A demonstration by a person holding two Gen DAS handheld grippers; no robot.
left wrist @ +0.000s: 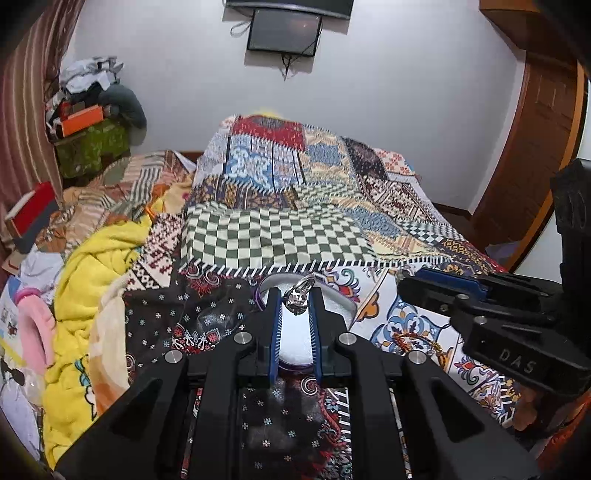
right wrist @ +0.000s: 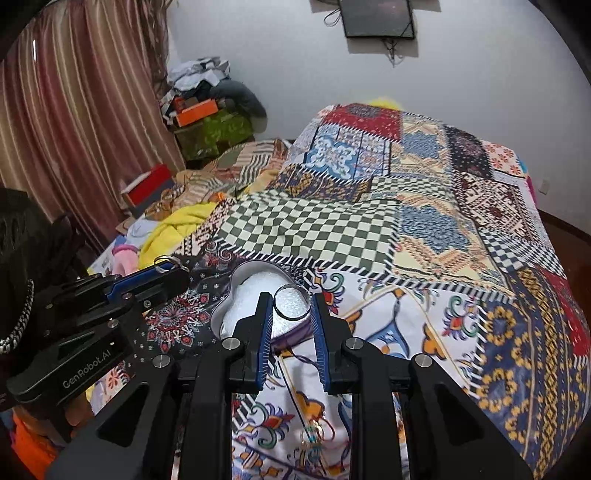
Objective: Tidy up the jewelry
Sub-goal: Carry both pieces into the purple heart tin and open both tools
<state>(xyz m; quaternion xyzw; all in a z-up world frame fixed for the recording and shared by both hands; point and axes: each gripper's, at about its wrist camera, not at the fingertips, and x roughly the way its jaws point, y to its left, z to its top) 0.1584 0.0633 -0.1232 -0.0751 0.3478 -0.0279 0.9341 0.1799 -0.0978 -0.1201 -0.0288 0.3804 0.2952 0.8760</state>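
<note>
Ring (left wrist: 300,295), silver with stone, pinched between left gripper (left wrist: 295,300) fingertips, held above tin (left wrist: 341,308). Tin heart-shaped, metal, white padding inside, sits on patchwork quilt (left wrist: 280,236). Second ring (right wrist: 291,303), plain band, held between right gripper (right wrist: 292,306) fingertips, jaws narrowed on it, over tin's right lobe. Earring (right wrist: 314,432) with dangling beads lies on quilt under right gripper, near camera. Yellow blanket (left wrist: 88,280) left of quilt. Screen (left wrist: 283,33) on wall behind.
</note>
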